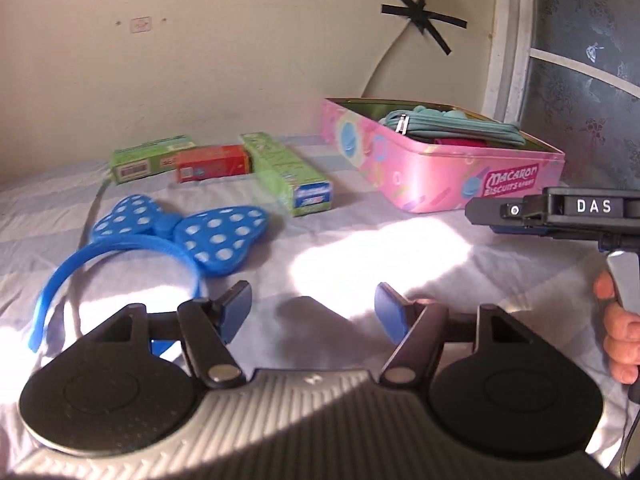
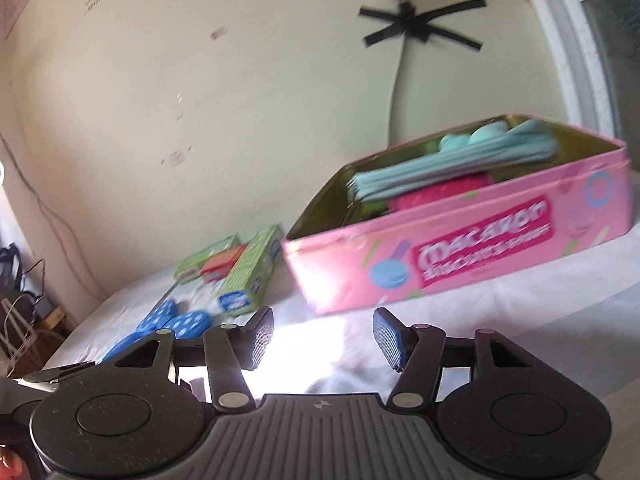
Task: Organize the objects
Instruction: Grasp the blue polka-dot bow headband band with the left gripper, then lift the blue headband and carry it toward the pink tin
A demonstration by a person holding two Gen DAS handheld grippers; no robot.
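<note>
Pink tin point(image 1: 460, 176) open (pouches inside); headband point(image 1: 168, 236) left.

On the bed sheet point(image 1: 360, 248): headband with bow point(image 1: 180, 228) at 9 o'clock, three cartons point(image 1: 216, 164) in a cluster behind it at 11 o'clock, open tin point(image 1: 440, 176) at 1 o'clock holding a zip pouch point(image 1: 460, 126) atop other contents, wall point(image 1: 240, 60) behind all.

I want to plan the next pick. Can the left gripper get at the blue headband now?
Probably yes. The left gripper has open, empty jaws, and the headband lies uncovered on the sheet just ahead to its left, with nothing between them.
</note>
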